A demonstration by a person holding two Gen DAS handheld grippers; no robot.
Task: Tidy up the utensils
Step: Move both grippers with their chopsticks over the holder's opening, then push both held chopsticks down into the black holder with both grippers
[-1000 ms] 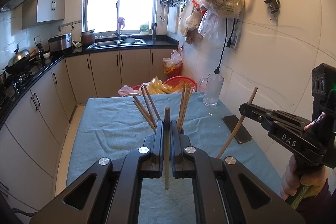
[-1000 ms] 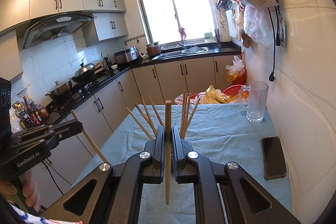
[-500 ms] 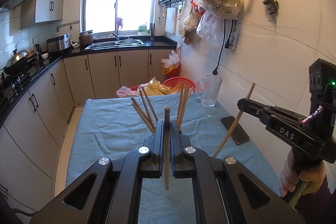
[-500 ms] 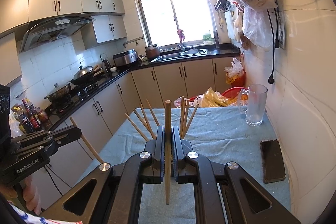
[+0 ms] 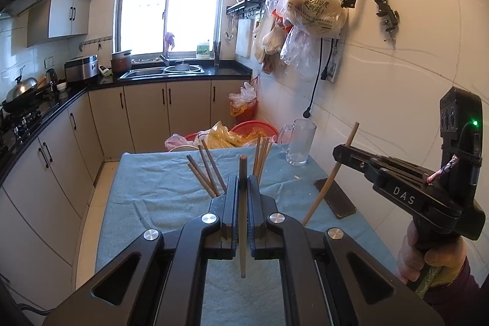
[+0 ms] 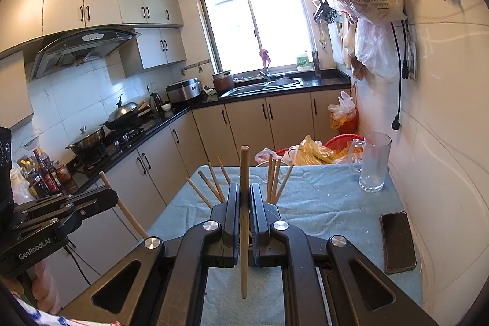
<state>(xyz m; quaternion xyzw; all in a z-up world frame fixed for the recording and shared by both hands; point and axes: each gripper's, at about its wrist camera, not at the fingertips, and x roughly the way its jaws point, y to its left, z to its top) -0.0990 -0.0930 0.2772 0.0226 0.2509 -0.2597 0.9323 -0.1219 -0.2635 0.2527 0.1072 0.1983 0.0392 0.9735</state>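
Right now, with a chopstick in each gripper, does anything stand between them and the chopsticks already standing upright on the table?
Nothing visible does. Left gripper and right gripper each clamp a chopstick directly before the standing chopsticks; the glass mug and phone sit off to the right.

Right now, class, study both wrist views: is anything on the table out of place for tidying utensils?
Yes. A black phone lies flat on the blue cloth near the wall, and it is no utensil. Behind the grippers, the standing chopsticks splay in two loose groups rather than one neat bundle; what holds them is hidden.
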